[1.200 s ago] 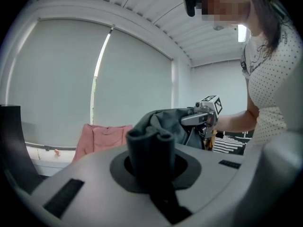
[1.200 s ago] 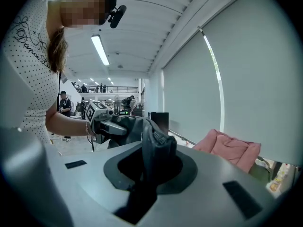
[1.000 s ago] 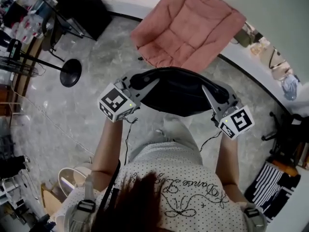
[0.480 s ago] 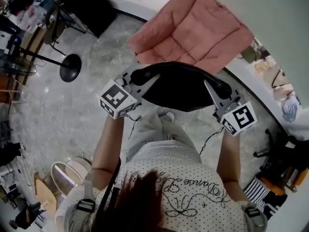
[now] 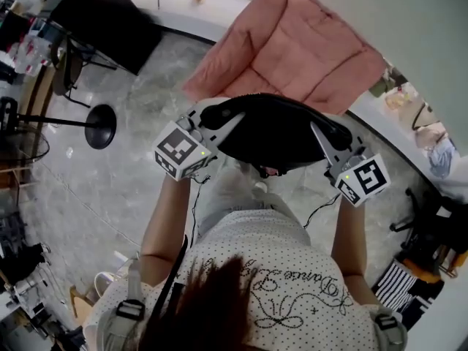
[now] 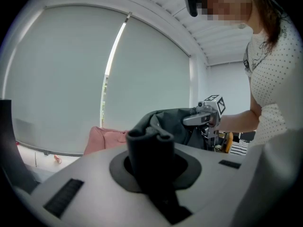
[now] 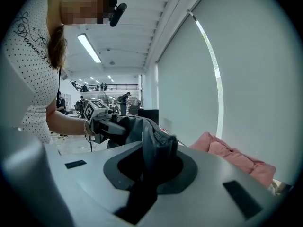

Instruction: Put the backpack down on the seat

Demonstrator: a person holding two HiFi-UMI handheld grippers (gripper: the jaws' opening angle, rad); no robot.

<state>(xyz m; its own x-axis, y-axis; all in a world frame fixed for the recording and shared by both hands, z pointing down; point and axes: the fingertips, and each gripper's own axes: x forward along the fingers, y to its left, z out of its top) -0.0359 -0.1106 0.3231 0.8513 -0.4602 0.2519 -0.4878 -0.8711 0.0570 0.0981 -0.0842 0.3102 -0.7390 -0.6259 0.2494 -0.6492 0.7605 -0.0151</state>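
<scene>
Fabric hides most of the grip. In each gripper view a bunched fold of the black backpack [image 6: 150, 143] fills the slot between the jaws, so the fingertips are buried in it. The left gripper [image 5: 223, 119] and the right gripper [image 5: 322, 134] each pinch that fabric, one at either end. The backpack hangs between them, in front of the person's chest.

From the head view its bulk covers the near edge of the pink seat [image 5: 292, 42], and I cannot tell whether it touches the seat. The seat's top corner is cut off by the frame.

Compared with a second ago, the backpack overlaps more of the seat's near edge, and both grippers still clamp it the same way. The round black stand base [image 5: 100, 126] on the floor remains well apart at the left.
</scene>
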